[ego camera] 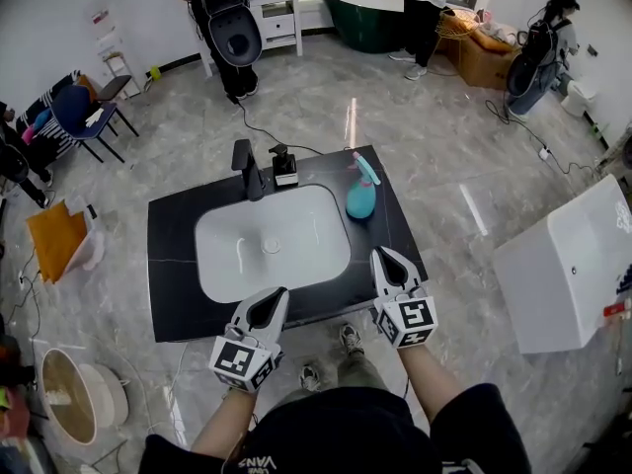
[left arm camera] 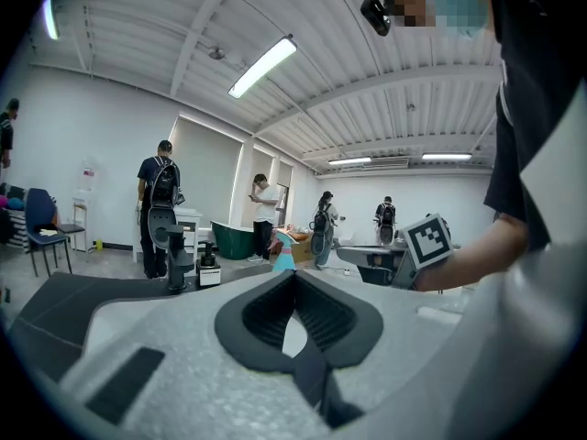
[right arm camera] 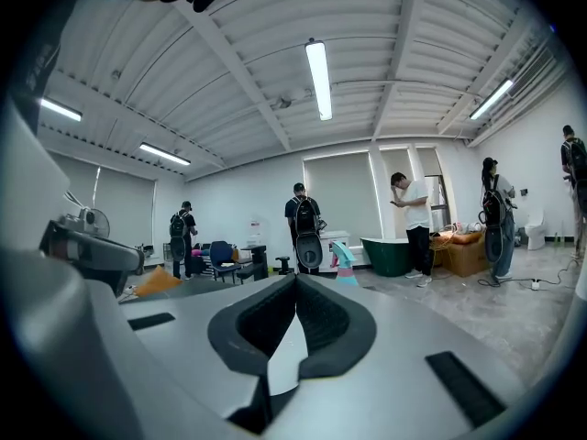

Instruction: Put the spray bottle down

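The teal spray bottle (ego camera: 360, 197) with a pink trigger stands upright on the black countertop (ego camera: 178, 265), right of the white sink (ego camera: 272, 240). Nothing holds it. My right gripper (ego camera: 388, 262) hovers over the counter's near right edge, short of the bottle, its jaws shut and empty. My left gripper (ego camera: 269, 309) hangs at the near edge below the sink, also shut with nothing in it. Past the closed tips of the left gripper (left arm camera: 293, 278), the left gripper view shows the spray bottle (left arm camera: 284, 257) far off. In the right gripper view, the spray bottle (right arm camera: 345, 269) stands beyond the right gripper (right arm camera: 295, 282).
A black faucet (ego camera: 247, 169) and a soap dispenser (ego camera: 284, 166) stand behind the sink. A white box (ego camera: 573, 265) sits on the floor to the right, chairs (ego camera: 84, 107) and a bucket (ego camera: 74, 393) to the left. People and a green bathtub (ego camera: 370, 13) are at the back.
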The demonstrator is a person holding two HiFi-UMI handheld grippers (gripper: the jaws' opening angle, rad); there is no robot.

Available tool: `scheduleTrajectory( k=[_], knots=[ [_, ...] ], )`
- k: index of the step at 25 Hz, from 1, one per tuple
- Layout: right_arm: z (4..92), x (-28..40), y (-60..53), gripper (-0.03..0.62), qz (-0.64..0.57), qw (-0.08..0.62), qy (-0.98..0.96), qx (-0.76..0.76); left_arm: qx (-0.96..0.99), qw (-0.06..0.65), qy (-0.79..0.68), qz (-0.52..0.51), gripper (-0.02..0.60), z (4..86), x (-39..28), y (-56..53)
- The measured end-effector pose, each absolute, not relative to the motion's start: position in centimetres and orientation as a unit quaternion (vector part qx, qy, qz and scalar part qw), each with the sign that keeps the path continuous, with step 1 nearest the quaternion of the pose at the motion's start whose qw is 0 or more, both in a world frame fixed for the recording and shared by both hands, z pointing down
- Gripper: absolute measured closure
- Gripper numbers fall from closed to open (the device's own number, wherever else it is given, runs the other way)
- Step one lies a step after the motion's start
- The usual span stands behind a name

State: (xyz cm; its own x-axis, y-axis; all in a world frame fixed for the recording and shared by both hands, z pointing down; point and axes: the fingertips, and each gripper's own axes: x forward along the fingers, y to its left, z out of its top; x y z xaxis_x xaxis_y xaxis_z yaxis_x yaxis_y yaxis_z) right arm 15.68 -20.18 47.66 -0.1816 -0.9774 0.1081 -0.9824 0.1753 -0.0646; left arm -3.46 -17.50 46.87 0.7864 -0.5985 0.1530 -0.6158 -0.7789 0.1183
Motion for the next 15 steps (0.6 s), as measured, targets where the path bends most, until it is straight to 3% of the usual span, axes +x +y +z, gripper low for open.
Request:
scheduleTrajectory(
  k=[15],
  knots=[
    [47.5,10.2,-12.6,0.592,0.081,-0.003,-0.774,0.628,0.948,0.078,-0.303,0.053,0.571,47.7,-7.3,-13.5]
  ],
)
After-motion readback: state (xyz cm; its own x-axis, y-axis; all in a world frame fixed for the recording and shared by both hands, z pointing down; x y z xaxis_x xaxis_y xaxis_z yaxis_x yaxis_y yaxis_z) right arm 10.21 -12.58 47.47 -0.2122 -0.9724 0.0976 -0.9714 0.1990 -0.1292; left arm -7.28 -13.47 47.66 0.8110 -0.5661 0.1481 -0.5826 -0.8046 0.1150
